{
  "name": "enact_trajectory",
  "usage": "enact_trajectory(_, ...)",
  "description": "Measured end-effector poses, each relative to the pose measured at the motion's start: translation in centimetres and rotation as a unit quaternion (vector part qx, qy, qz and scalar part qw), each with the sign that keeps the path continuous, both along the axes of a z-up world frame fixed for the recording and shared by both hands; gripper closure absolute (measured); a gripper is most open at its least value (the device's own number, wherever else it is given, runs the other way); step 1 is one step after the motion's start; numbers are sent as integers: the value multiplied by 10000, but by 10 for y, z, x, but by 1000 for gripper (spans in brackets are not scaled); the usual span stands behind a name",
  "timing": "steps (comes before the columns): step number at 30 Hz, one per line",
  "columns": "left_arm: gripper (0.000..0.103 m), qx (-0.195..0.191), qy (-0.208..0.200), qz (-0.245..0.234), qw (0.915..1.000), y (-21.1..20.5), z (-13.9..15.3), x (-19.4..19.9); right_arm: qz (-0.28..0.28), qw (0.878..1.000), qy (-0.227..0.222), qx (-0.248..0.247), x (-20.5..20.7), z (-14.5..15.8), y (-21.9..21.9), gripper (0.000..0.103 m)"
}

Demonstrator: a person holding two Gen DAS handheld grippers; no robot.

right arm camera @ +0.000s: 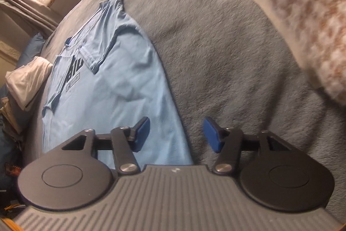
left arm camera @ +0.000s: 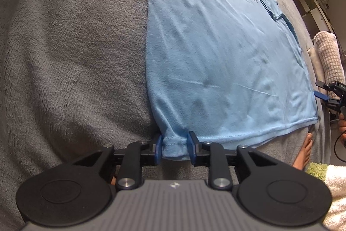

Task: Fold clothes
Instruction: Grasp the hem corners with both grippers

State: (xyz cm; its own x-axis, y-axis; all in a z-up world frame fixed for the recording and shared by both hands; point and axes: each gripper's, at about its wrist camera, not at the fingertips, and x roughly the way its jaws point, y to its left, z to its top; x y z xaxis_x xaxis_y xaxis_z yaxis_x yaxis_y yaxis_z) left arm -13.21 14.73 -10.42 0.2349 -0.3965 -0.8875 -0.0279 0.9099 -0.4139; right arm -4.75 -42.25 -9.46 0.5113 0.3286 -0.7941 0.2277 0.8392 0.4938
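Only in left view: left tongs (left arm camera: 174, 147) pinching T-shirt (left arm camera: 216, 57) hem corner; right tongs (right arm camera: 176, 134) half-open, empty, over shirt edge.

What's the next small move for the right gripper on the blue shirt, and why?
Probably ease the right gripper down onto the near right corner of the blue t-shirt and close on the hem. The left gripper already brackets its hem corner, while the right one hangs open above the shirt's side edge and the grey blanket with nothing between its pads. Both corners need holding before folding.
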Motion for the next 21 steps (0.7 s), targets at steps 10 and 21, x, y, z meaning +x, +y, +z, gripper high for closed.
enact_trajectory(10,76,30,21,-13,10000,-6,0,7,10,9985,224,508,-17,-19,-13,52)
enact_trajectory(21,82,47,19,-99,9999,-6,1,-1,-23,9932,508,1046,-47,-32,-17,86)
